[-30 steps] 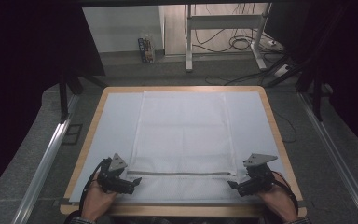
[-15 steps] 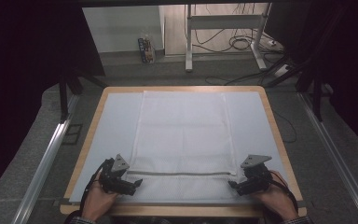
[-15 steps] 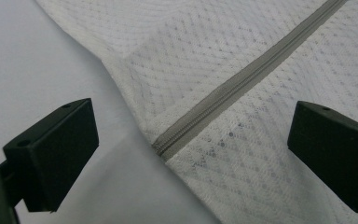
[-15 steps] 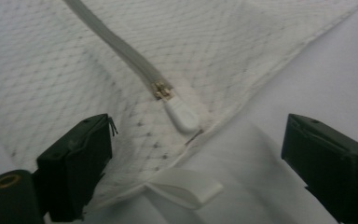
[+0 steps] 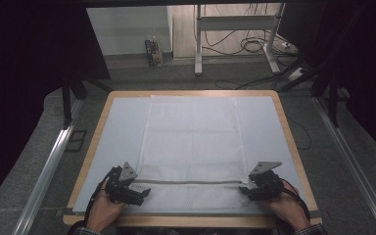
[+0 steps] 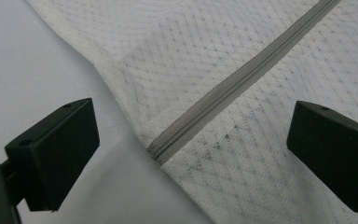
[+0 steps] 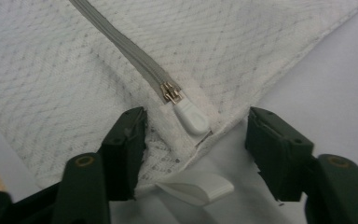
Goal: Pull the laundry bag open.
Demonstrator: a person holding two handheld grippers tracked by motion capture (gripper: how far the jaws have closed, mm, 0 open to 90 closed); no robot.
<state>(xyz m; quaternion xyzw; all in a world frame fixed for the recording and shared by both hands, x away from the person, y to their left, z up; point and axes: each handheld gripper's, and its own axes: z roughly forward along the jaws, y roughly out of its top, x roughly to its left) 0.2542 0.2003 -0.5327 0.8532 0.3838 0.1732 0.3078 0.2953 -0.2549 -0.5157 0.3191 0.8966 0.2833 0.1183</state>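
A white mesh bag (image 5: 191,142) lies flat on the table mat, with a grey zipper (image 5: 191,182) running across its near end. My left gripper (image 5: 144,192) is open at the zipper's left end; in the left gripper view its jaws (image 6: 193,140) straddle the closed zipper end (image 6: 156,151) and the bag's edge. My right gripper (image 5: 243,190) is open at the zipper's right end. In the right gripper view its jaws (image 7: 200,130) stand either side of the white zipper pull (image 7: 191,116), just below the metal slider (image 7: 171,93).
The pale mat (image 5: 120,137) covers a wooden-edged table (image 5: 289,142). A white fabric tab (image 7: 196,186) sticks out at the bag's corner between the right jaws. Beyond the table are a desk frame (image 5: 198,44) and floor cables (image 5: 254,46).
My right gripper has edged slightly left toward the zipper's end. The left gripper and the bag have stayed put.
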